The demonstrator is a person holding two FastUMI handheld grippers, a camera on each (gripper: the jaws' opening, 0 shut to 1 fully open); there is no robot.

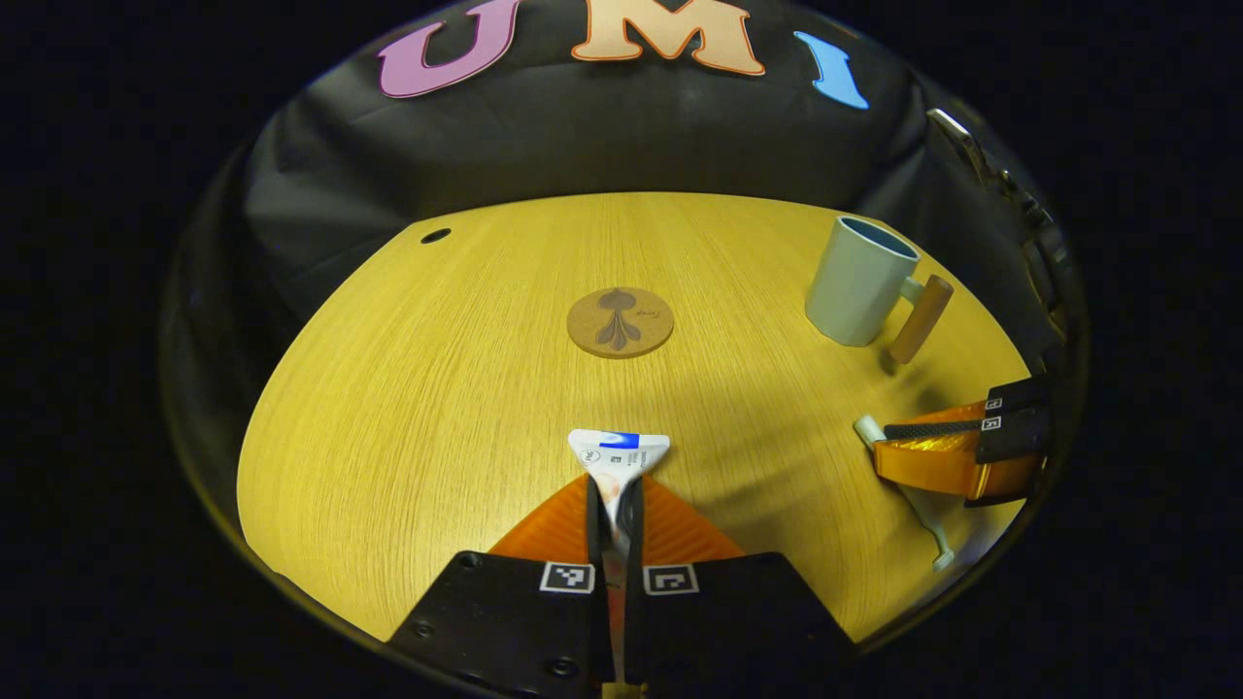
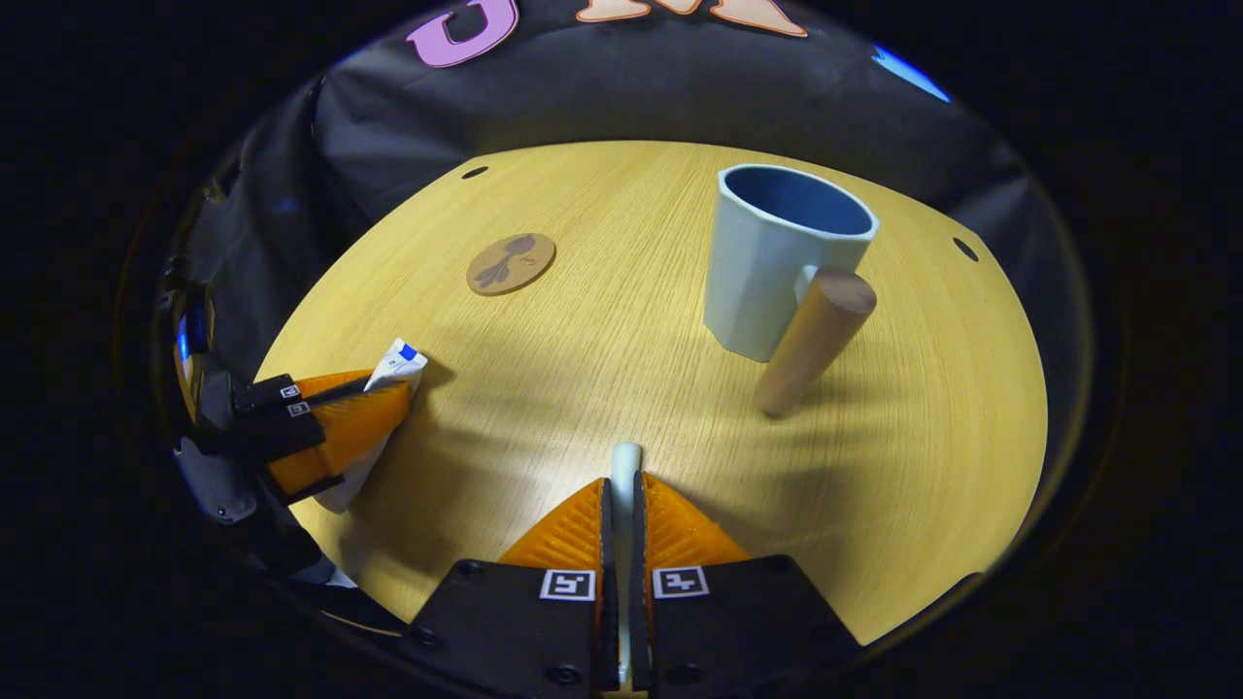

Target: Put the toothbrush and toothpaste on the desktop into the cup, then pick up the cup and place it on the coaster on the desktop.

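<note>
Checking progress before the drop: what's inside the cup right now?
The cup looks empty: the right gripper view shows only its bare blue inner wall. Its bottom is hidden by the rim, so nothing can be confirmed there.

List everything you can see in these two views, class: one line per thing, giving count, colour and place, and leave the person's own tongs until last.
Table: one, light wood grain, with small dark holes near its far edge, under everything.
Cup: one, pale grey-blue outside, darker blue inside, with a wooden rod handle; upright on the table, nothing in it.
Coaster: one, round, brown with a dark pattern; flat on the table, apart from the cup, bare.
Toothpaste: one tube, white with blue; its flat end sticks out beyond the left tongs.
Toothbrush: one, pale; low over the table, held across the right tongs.
Left tongs: one pair, shut on the toothpaste.
Right tongs: one pair, shut on the toothbrush.
</note>
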